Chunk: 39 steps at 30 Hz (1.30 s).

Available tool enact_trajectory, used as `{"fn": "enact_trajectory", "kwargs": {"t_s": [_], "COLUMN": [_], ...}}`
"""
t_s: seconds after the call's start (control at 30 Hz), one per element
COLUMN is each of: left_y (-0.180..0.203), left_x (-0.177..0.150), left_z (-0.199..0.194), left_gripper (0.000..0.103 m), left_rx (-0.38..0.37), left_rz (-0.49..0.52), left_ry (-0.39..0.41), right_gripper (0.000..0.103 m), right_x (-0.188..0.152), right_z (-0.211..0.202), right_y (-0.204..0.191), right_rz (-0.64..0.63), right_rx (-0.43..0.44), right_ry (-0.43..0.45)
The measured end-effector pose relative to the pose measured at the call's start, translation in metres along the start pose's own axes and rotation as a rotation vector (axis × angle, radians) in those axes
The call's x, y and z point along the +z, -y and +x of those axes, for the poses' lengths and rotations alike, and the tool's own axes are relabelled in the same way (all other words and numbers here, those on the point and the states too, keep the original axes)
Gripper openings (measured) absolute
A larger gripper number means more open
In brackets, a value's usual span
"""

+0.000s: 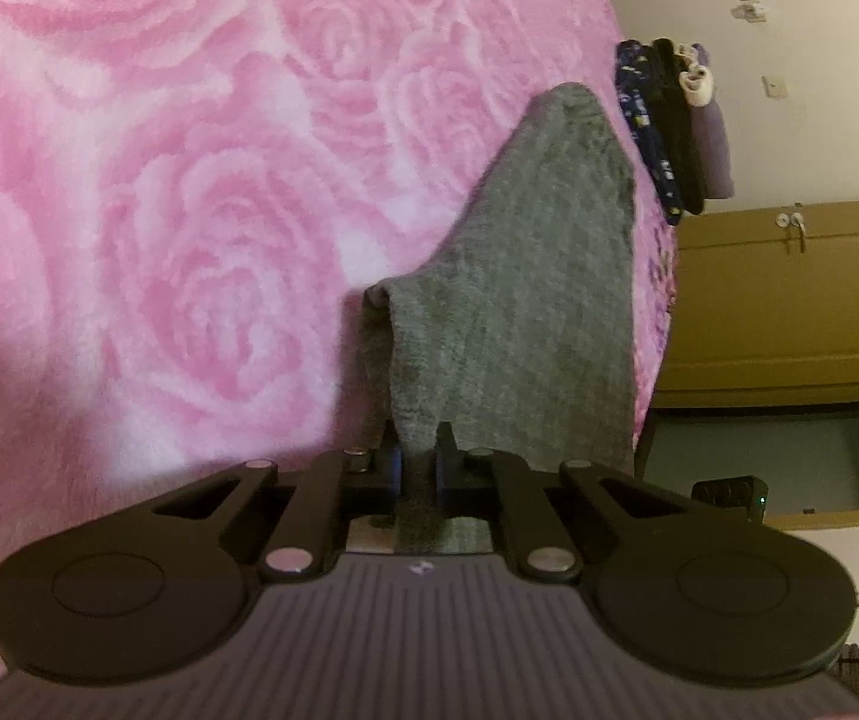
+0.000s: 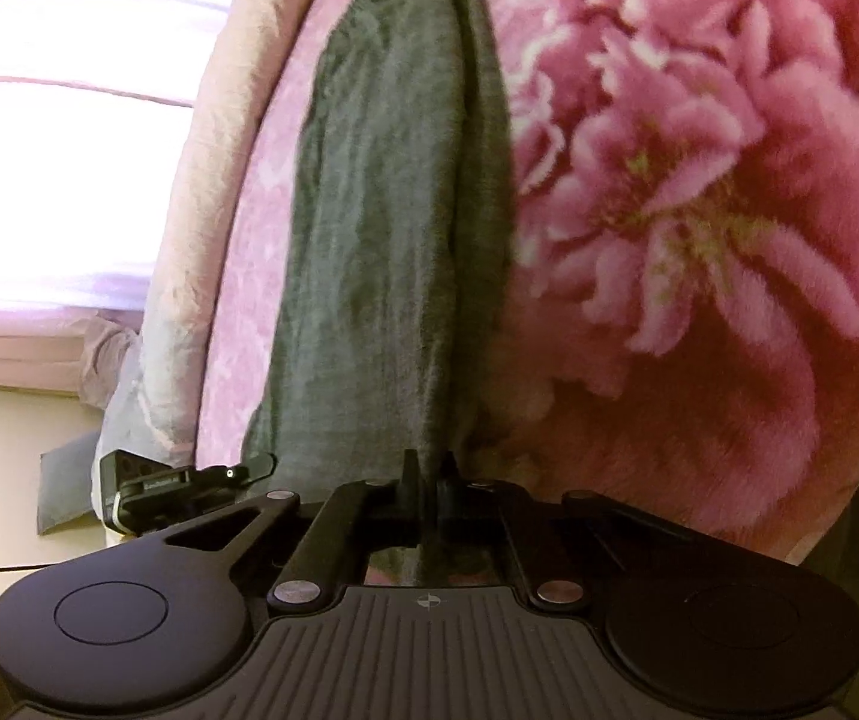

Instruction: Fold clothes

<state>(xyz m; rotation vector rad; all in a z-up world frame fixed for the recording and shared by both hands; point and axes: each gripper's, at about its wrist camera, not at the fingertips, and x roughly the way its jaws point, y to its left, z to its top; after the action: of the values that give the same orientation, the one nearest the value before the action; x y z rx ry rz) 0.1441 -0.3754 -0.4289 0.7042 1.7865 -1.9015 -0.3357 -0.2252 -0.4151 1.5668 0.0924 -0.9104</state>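
Right up close in the left wrist view, the left claw [image 1: 420,456] is clamped on a pinch of the grey garment [image 1: 525,312], its two blue-padded fingers [image 1: 445,461] pressed together with the cloth squeezed between them. From that pinch the grey knit runs away from the camera in a long tapering strip and lies on the pink rose-patterned blanket [image 1: 177,192] that covers the bed. A fold of the cloth hangs over on the left side of the strip, just ahead of the claw. Further right, at the blanket's edge, sits a stack of folded clothes [image 1: 672,132]: a dark blue printed piece, a black one, a pale lilac one and a bit of cream on top. Right of that, a brown wooden cabinet [image 1: 789,300] with small metal handles stands against a pale wall.

Over to the right wrist view: the right claw [image 2: 426,483] is likewise closed on the grey garment [image 2: 393,240], cloth caught between its black fingers and trailing back under the claw. The cloth stretches ahead as a bunched, creased column on the pink blanket, here showing a big flower print [image 2: 699,192]. Left of the garment, a pale fluffy blanket edge [image 2: 201,192] curves along the bed, with a bright window beyond it.
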Motion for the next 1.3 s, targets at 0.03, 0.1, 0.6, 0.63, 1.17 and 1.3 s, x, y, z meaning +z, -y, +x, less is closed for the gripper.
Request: {"fn": "enact_trajectory", "kwargs": {"t_s": [0.03,0.1,0.6,0.63,1.17,1.3], "left_y": [0.002,0.005,0.020,0.026,0.028,0.054], "left_x": [-0.003,-0.012,-0.047,-0.036,0.111,0.100], "left_z": [-0.004,-0.013,-0.061,-0.062,0.025,0.016], "left_gripper": [0.006,0.006,0.006,0.006,0.029,0.030], "left_rx": [-0.008,-0.014,-0.058,-0.089,-0.069,0.060], "left_rz": [0.003,-0.005,-0.280,-0.292,-0.492,-0.251], "left_ry": [0.003,0.003,0.078,0.108,0.322,0.312], "right_gripper": [0.001,0.001,0.001,0.001,0.080,0.080], "right_x": [0.000,-0.009,-0.044,-0.036,0.118,0.124], "right_z": [-0.004,-0.013,-0.037,-0.039,-0.027,-0.043], "right_y": [-0.003,-0.007,0.004,0.003,0.060,0.034], "right_rz": [-0.008,-0.009,0.330,0.355,0.821,0.490], "right_rx": [0.004,0.010,0.068,0.088,0.208,0.057], "right_ry": [0.000,-0.001,-0.112,-0.111,0.267,0.323]}}
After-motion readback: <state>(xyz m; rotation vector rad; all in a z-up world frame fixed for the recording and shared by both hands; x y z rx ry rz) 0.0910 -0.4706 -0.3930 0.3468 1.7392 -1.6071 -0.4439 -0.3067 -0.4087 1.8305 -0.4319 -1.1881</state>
